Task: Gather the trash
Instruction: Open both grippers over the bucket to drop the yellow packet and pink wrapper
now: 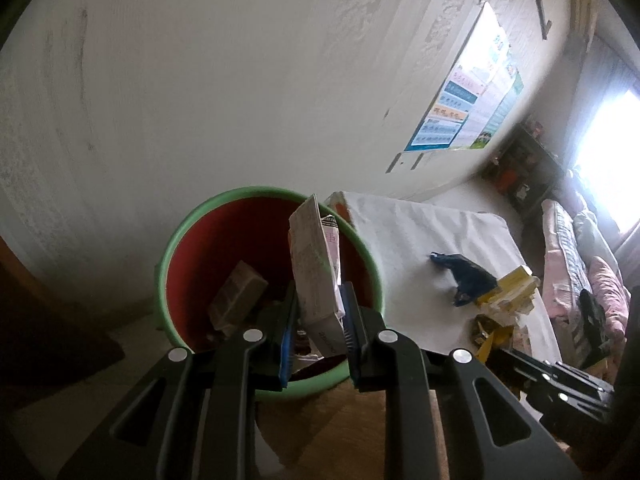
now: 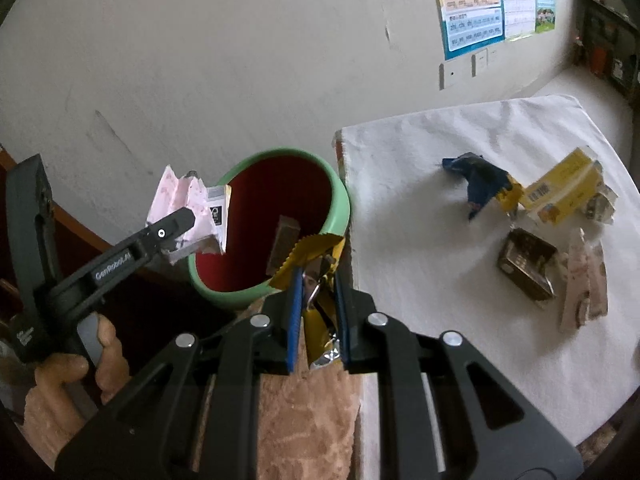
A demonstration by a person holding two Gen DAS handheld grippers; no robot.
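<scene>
Behind the bin [image 2: 340,204], only the right wrist view shows scattered wrappers [image 2: 528,216].

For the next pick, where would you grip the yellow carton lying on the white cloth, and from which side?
Grip the yellow carton across its two long faces near the middle, coming down from above. It lies flat on the white cloth with its long axis slanted, so the jaws should be turned to span the narrow width. The blue wrapper touches its left end and crumpled packets crowd the right, so the middle looks freest.
</scene>
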